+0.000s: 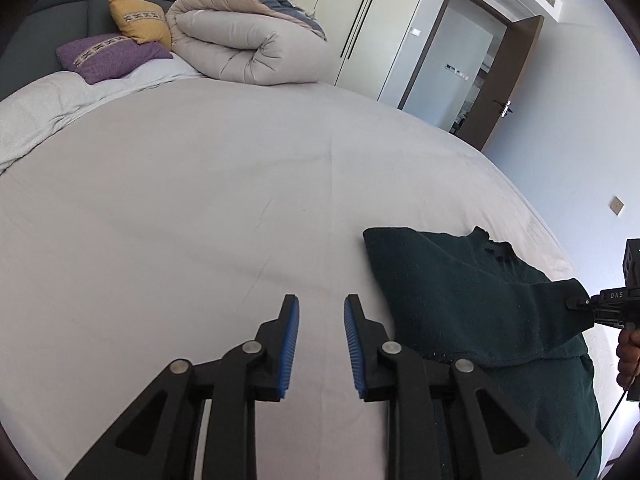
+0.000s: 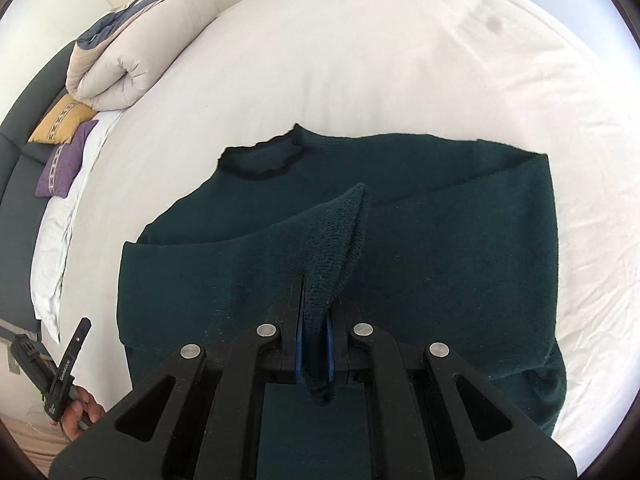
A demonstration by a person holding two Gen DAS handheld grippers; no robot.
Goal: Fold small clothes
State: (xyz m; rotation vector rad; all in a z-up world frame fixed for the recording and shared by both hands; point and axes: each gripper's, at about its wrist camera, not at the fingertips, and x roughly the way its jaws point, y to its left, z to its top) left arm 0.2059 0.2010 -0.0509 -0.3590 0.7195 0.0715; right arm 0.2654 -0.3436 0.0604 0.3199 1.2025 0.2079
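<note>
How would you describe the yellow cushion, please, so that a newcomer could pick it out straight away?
Look to the head of the bed, against the dark grey headboard. Two cushions lean beside the rolled beige duvet. The yellow cushion touches the duvet and rests partly over the purple cushion; both carry a patterned band.

i see a wide bed (image 1: 200, 184) under a pale sheet, filling most of both views; at its head a dark grey padded headboard (image 1: 80, 4); against the headboard a yellow cushion (image 1: 140, 20) and a purple cushion (image 1: 108, 56); beside them a rolled beige duvet (image 1: 248, 44); behind the bed cream wardrobe doors (image 1: 360, 12); beyond its far corner a brown door (image 1: 508, 92) ajar in a pale wall; daylight, soft.
</note>
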